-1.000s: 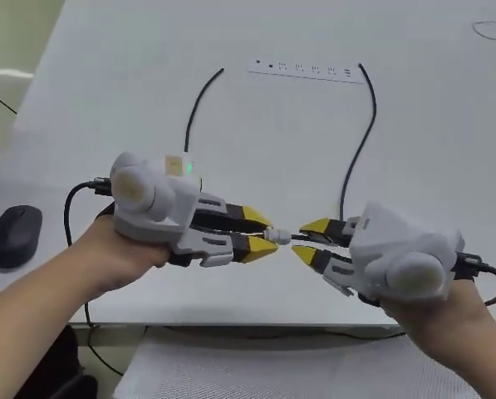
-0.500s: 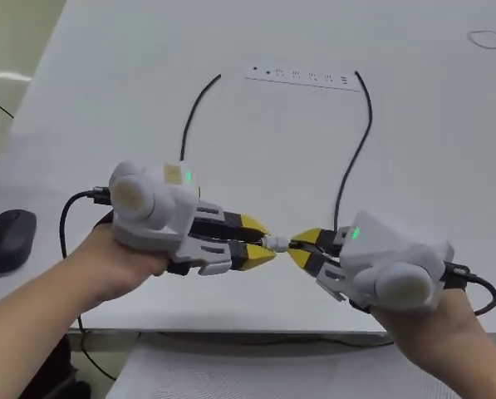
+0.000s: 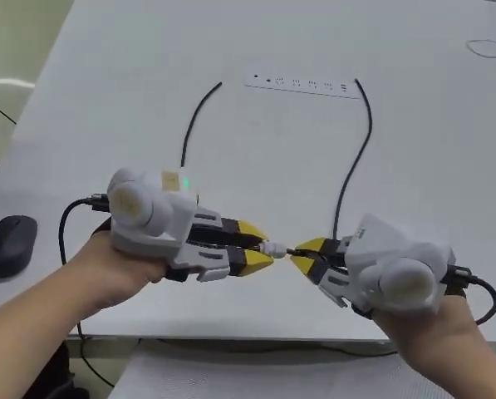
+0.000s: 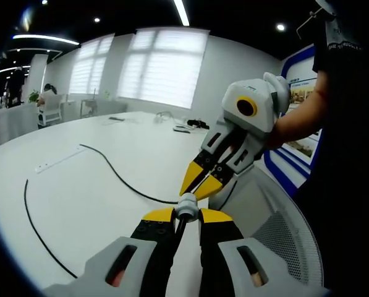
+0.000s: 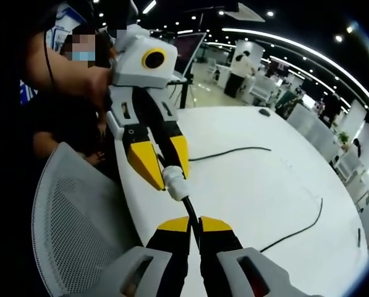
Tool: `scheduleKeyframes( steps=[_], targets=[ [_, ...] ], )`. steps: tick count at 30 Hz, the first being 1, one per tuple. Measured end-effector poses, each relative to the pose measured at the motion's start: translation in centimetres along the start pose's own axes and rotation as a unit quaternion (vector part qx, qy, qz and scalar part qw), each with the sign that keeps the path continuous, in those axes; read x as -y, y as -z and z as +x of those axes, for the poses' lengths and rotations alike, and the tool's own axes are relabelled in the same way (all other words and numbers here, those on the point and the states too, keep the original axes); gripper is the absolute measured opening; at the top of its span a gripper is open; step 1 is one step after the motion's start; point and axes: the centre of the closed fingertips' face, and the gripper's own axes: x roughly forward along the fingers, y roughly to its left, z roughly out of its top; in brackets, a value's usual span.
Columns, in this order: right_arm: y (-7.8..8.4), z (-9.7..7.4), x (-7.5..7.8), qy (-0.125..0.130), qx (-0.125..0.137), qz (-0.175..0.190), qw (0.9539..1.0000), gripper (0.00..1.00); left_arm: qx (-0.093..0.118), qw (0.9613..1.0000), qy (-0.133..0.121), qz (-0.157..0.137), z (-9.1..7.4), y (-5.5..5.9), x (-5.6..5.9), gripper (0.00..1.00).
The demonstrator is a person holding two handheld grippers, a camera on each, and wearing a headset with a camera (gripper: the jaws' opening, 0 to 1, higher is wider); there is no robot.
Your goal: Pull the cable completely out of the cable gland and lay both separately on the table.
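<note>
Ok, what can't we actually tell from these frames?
Right gripper view: how much cable sits inside the cable gland; the gland's body and the closed jaws of the left gripper cover it.
Head view: whether the held cable joins the black lead lying beyond; the body of the right gripper hides the run.
Head view: power strip markings, too small.

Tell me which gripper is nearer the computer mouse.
Left. The left gripper, clamped on the gland, is right of the mouse; the right gripper, on the cable, is farther right.
</note>
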Motion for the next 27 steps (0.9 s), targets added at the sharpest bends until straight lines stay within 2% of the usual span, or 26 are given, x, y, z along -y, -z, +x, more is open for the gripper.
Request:
scheduleKeyframes(
  steps=[10,17,24,27],
  targets=[
    [1.1,-0.1,0.9,0.013,-0.006,0.041,0.9991,0.00,0.002,1.0000,-0.006,-0.004,0.1,-0.3,-0.2,0.14],
    [2.8,-0.2,1.8,0.027,-0.021,0.069,0.9970,0.00,0.007,0.9999,-0.008,-0.013,0.1,-0.4,-0.2,0.14],
    [4.7,-0.1,2.6,0.042,-0.037,0.112,0.9921,0.00,0.010,0.9998,-0.007,-0.013,0.3,-0.6,0.1,0.14],
    [6.1,0.0,3.2,0.056,-0.052,0.141,0.9870,0.00,0.013,0.9998,-0.005,-0.017,0.4,-0.7,0.3,0.14]
  ],
)
